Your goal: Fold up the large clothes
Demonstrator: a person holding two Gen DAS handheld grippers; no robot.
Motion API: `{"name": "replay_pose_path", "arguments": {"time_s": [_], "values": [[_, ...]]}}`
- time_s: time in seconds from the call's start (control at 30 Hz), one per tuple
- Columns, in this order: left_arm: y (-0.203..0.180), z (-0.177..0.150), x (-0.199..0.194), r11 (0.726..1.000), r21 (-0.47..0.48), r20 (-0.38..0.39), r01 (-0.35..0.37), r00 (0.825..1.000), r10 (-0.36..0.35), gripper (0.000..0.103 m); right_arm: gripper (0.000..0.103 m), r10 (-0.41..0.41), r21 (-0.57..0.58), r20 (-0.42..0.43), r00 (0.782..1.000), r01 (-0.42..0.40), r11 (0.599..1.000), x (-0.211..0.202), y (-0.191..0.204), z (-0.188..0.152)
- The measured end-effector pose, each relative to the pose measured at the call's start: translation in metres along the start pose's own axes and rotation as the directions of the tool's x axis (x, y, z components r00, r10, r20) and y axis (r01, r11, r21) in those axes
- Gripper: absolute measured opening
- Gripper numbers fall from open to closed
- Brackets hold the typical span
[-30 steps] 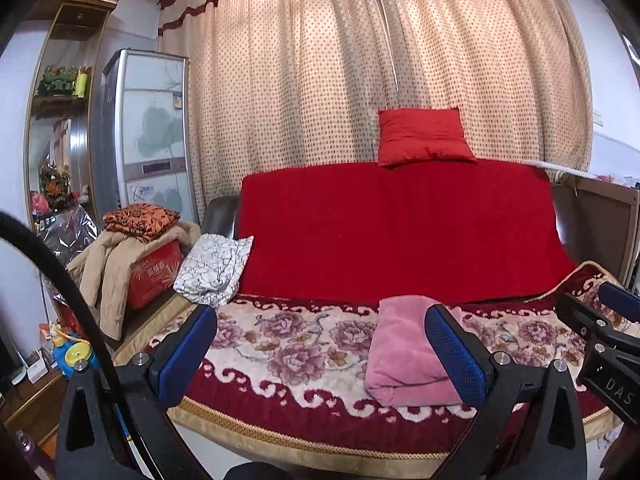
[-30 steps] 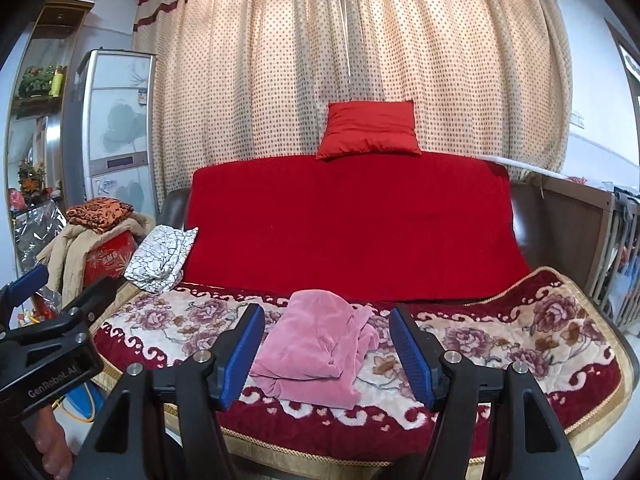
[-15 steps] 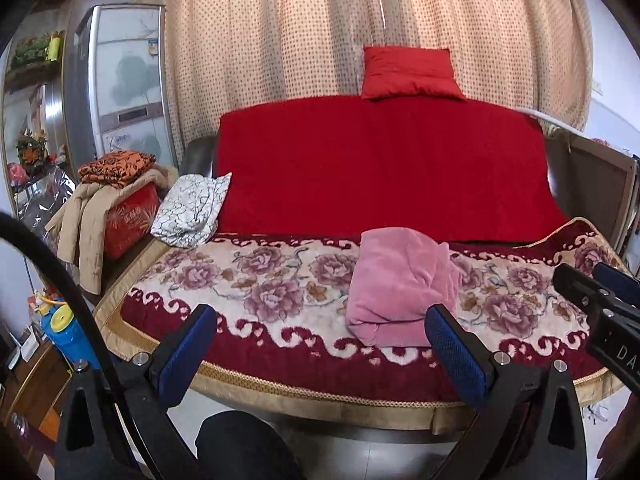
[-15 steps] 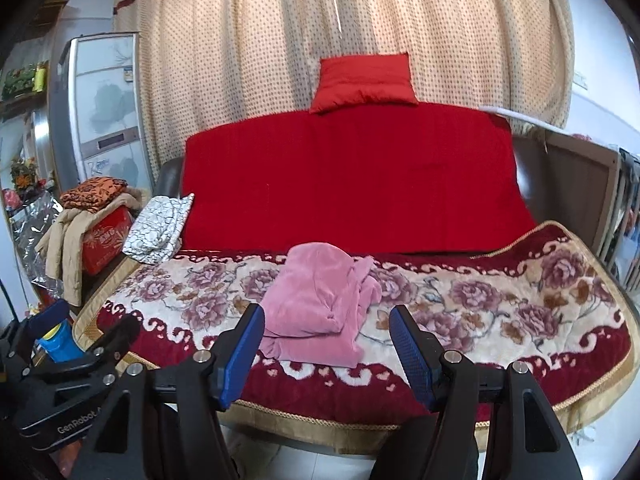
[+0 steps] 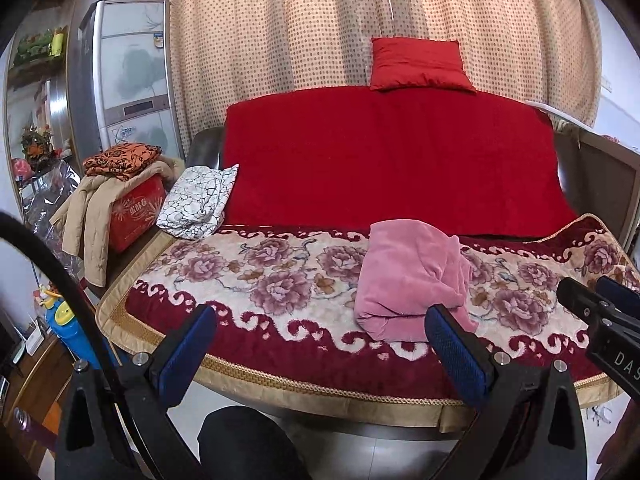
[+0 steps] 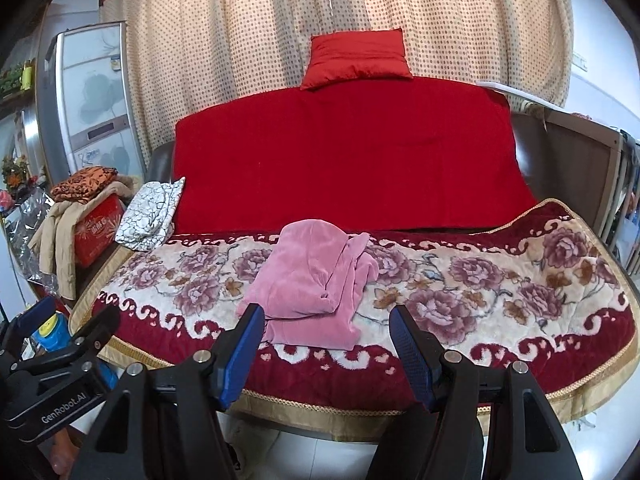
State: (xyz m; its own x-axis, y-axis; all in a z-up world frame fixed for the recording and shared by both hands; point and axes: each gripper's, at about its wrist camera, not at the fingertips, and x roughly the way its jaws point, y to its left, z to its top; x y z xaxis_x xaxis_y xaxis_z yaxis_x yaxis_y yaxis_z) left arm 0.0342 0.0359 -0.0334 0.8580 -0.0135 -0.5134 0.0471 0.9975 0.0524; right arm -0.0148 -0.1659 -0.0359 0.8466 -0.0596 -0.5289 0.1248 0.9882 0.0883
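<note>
Two wrist views face the same sofa from its front edge.

Left wrist view: a sofa seat covered by a floral blanket (image 5: 248, 276) of cream and dark red with a gold border; the backrest carries a plain red throw (image 5: 392, 156), and a small red cushion (image 5: 418, 65) sits on its top edge. Dotted beige curtains (image 5: 304, 28) hang behind. At far left stands a tall cabinet-style appliance (image 5: 128, 76); beside the sofa arm, a red box (image 5: 134, 210) bears a beige jacket (image 5: 90, 216) and a folded orange patterned cloth (image 5: 120, 159). A white crackle-print cloth (image 5: 198, 202) lies on the sofa's left end. The pink garment (image 5: 408, 276), loosely bunched, rests on the seat right of centre. The left gripper (image 5: 320, 344) hangs before the seat edge, jaws spread wide, grasping nothing; its right fingertip overlaps the garment's lower corner in the picture, contact not determinable. The right gripper (image 5: 600, 304) enters at the right margin; its spread cannot be told from this view.

Right wrist view: the same blanket (image 6: 460, 280), throw (image 6: 344, 152), cushion (image 6: 358, 58) and curtains (image 6: 240, 28). The pink garment (image 6: 316, 280) lies near the seat's front, centred just beyond the right gripper (image 6: 326, 334), whose jaws stand apart and empty. The left gripper (image 6: 68, 322) appears at lower left.
</note>
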Motion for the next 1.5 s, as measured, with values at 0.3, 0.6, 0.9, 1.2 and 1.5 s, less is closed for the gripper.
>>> {"name": "replay_pose_path", "arguments": {"time_s": [0.3, 0.6, 0.9, 1.2, 1.5], "values": [[-0.0038, -0.0003, 0.0003, 1.000, 0.011, -0.003, 0.000, 1.000, 0.001, 0.103, 0.069, -0.004, 0.005, 0.002, 1.000, 0.004, 1.000, -0.0008, -0.0009, -0.0005], [-0.0073, -0.0011, 0.0010, 1.000, 0.022, -0.003, -0.002, 1.000, 0.002, 0.103, 0.069, -0.003, 0.020, -0.001, 1.000, 0.003, 1.000, 0.0015, -0.0073, -0.0011], [-0.0085, -0.0014, 0.0035, 1.000, 0.030, -0.009, 0.001, 1.000, -0.001, 0.103, 0.069, -0.002, 0.021, -0.010, 1.000, 0.002, 1.000, 0.0032, -0.0072, -0.0024], [-0.0079, -0.0019, 0.0050, 1.000, 0.028, -0.013, 0.006, 1.000, -0.005, 0.103, 0.069, 0.000, 0.015, -0.018, 1.000, 0.000, 1.000, 0.0067, -0.0033, -0.0034], [-0.0056, -0.0013, 0.0073, 0.999, 0.030, -0.013, 0.010, 1.000, -0.009, 0.103, 0.069, 0.003, 0.006, -0.018, 1.000, -0.002, 1.000, 0.0080, 0.0000, -0.0024]]}}
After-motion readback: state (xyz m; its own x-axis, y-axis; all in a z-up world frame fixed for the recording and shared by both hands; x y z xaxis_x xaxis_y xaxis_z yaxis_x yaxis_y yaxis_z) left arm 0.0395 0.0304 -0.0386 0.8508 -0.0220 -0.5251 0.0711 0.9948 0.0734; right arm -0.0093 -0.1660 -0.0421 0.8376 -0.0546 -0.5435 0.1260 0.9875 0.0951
